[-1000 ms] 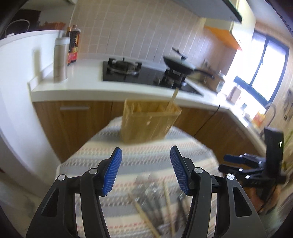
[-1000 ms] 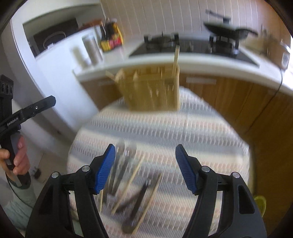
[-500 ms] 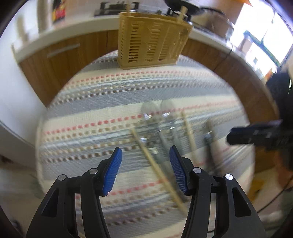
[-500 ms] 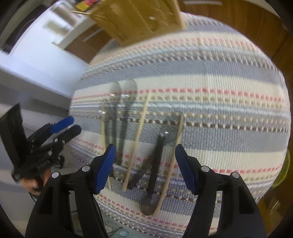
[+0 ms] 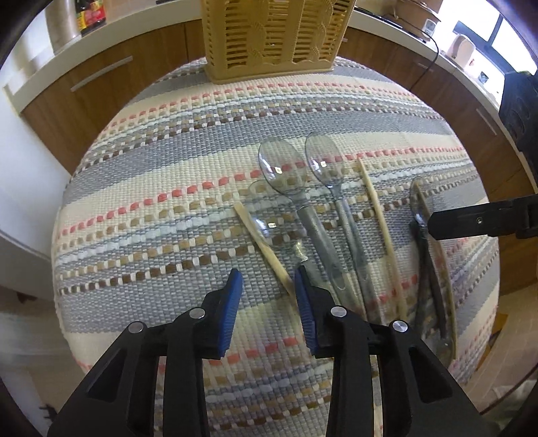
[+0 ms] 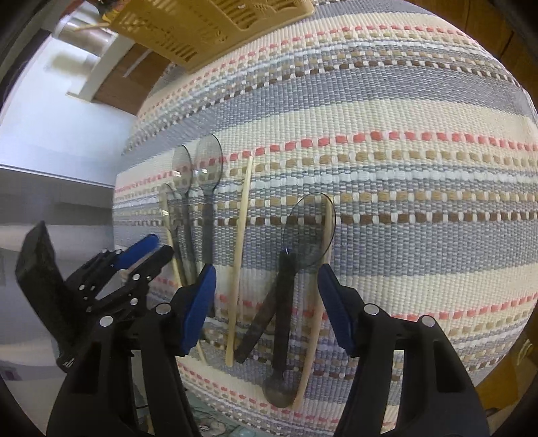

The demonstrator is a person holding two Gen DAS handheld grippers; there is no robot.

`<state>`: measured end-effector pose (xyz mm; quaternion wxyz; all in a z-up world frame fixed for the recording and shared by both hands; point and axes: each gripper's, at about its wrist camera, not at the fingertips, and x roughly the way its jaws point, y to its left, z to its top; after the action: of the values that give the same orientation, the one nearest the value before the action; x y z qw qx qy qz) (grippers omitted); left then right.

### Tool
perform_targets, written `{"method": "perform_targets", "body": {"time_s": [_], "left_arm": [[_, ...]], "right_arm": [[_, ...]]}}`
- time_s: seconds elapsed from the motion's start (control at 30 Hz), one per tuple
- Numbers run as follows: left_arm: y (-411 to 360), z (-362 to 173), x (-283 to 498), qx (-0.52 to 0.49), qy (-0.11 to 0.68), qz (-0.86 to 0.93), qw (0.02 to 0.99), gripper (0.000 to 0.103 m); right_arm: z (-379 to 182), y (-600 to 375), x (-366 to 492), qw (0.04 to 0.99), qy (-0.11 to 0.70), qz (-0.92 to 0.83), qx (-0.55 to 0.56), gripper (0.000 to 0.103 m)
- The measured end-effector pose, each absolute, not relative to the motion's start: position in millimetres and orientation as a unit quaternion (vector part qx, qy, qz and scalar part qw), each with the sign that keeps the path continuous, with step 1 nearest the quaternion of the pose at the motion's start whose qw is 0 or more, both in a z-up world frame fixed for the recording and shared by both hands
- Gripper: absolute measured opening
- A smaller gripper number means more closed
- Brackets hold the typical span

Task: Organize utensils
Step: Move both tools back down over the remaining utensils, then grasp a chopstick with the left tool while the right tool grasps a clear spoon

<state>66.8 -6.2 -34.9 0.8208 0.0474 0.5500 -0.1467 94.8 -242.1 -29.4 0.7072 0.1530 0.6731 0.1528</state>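
Note:
Several clear plastic spoons (image 5: 285, 174) and wooden chopsticks (image 5: 380, 215) lie side by side on a striped woven cloth (image 5: 161, 188). A tan slotted utensil basket (image 5: 275, 33) stands at the far edge. My left gripper (image 5: 269, 302) is open, low over the cloth, its right finger beside the leftmost chopstick (image 5: 262, 242). My right gripper (image 6: 265, 299) is open and hovers over a dark spoon (image 6: 302, 232), two crossed dark handles and a chopstick (image 6: 238, 255). The left gripper also shows in the right wrist view (image 6: 141, 255).
The cloth covers a small round table (image 6: 403, 168). Wooden kitchen cabinets (image 5: 101, 74) and a white countertop with bottles (image 5: 87, 13) run behind the basket. A white wall (image 5: 20, 151) is on the left.
Both grippers have tilted down from the kitchen view and dropped close to the utensils. The left jaws have narrowed a little. No utensil has moved.

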Motion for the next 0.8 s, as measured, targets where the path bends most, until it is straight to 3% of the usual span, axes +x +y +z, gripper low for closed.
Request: {"method": "perform_targets", "body": {"time_s": [0.23, 0.4, 0.6, 0.8], "left_arm": [[-12.4, -35.2, 64.9, 0.063, 0.537, -0.142, 0.829, 0.031], [-9.4, -34.9, 68.9, 0.050, 0.538, -0.148, 0.829, 0.031], [-17.0, -37.7, 68.1, 0.075, 0.526, -0.143, 0.835, 0.030], [-24.2, -38.8, 65.1, 0.113, 0.514, -0.136, 0.839, 0.021]], "right_arm": [[-36.6, -238.9, 105.8, 0.713, 0.681, 0.118, 0.117, 0.053], [-39.3, -242.9, 114.1, 0.710, 0.683, 0.117, 0.123, 0.038], [-30.3, -233.7, 106.8, 0.729, 0.669, 0.107, 0.102, 0.038], [-29.5, -233.5, 96.3, 0.715, 0.678, 0.128, 0.112, 0.037]]}}
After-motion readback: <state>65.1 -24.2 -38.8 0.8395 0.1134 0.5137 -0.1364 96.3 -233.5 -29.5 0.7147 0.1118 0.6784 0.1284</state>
